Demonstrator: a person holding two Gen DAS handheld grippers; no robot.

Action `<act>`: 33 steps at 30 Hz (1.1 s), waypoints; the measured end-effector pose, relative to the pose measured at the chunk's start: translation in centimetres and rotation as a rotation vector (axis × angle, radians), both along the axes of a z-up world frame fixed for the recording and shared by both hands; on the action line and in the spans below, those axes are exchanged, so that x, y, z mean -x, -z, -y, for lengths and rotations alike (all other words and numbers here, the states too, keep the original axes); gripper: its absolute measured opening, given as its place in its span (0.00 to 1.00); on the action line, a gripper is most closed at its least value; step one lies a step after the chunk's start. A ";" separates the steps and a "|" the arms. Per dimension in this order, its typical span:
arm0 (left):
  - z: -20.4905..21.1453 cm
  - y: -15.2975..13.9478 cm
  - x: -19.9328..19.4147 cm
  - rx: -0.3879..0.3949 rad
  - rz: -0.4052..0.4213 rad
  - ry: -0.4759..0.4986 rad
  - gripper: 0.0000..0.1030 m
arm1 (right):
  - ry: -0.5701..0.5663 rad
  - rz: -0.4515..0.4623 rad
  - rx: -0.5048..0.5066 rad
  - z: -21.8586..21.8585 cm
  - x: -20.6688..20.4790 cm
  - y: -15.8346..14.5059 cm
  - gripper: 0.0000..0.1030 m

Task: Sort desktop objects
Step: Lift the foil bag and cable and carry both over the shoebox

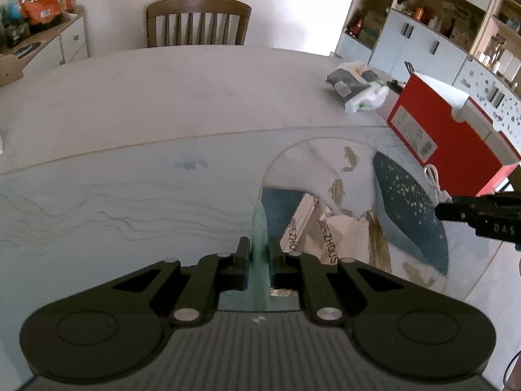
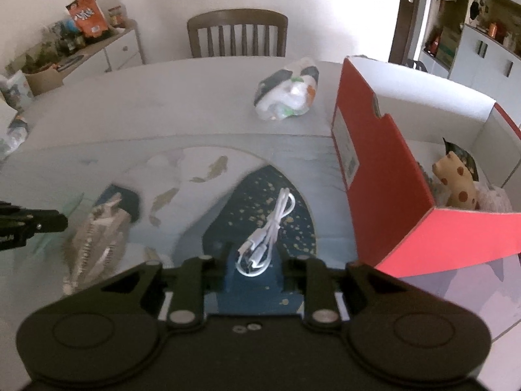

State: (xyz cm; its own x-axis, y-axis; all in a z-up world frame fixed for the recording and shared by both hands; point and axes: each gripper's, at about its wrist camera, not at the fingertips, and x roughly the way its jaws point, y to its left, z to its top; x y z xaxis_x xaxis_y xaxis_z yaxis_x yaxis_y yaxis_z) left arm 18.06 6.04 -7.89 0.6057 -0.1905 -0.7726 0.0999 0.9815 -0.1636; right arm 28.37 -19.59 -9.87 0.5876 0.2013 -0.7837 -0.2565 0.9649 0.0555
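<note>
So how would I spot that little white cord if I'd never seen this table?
Find the big red box standing open at the right of the table. Just left of it the mat has a dark blue patch flecked with gold; the bundled white cable is there, pinched at its near end by the right gripper. It is the only thin, looped white thing; the plastic bag farther back is bulky.
</note>
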 end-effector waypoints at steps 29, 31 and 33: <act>6.4 -7.1 1.0 0.033 0.100 0.126 0.09 | -0.022 0.076 -0.025 3.4 4.6 -7.5 0.23; 7.2 -7.7 0.8 0.034 0.112 0.137 0.09 | -0.017 0.085 -0.024 4.0 4.7 -7.9 0.23; 8.0 -8.2 0.6 0.032 0.122 0.148 0.09 | -0.012 0.094 -0.023 4.7 4.8 -8.4 0.23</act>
